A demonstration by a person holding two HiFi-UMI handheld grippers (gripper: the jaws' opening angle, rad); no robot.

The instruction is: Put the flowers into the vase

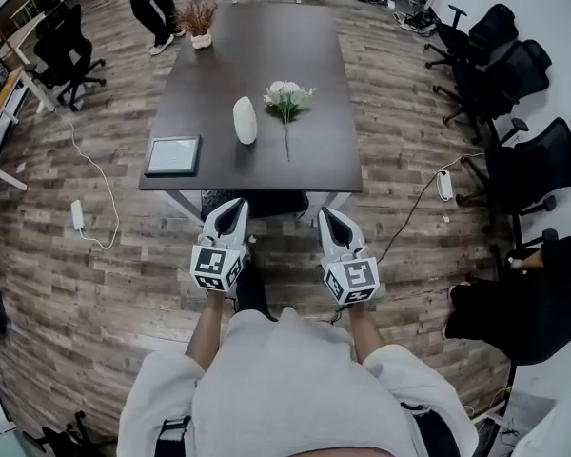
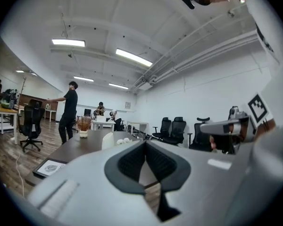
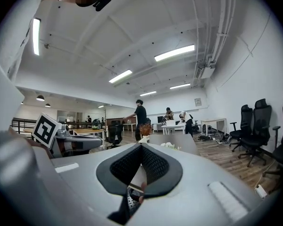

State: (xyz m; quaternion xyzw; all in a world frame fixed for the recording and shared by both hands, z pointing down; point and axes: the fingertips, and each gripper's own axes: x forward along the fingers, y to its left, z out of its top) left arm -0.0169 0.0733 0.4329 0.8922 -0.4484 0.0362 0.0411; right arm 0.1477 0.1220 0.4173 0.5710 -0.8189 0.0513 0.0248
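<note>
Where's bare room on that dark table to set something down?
Bare: the dark brown table's far half, right of the potted dried plant; the near right corner beside the white flowers. Crowded: the middle, white oval vase beside flowers; near left, the grey framed picture.

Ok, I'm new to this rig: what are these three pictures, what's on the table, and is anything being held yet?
No robot here: a person wears a head camera and holds a two-jaw gripper in each hand. The top-down picture is from the head; the left gripper and right gripper show near its bottom, short of the dark table. The other two pictures come from cameras riding on each gripper, looking along its jaws. Both grippers are shut and empty. On the table: an upright white vase, white flowers lying beside it without touching it, a framed picture, and a small potted plant at the far end.
</note>
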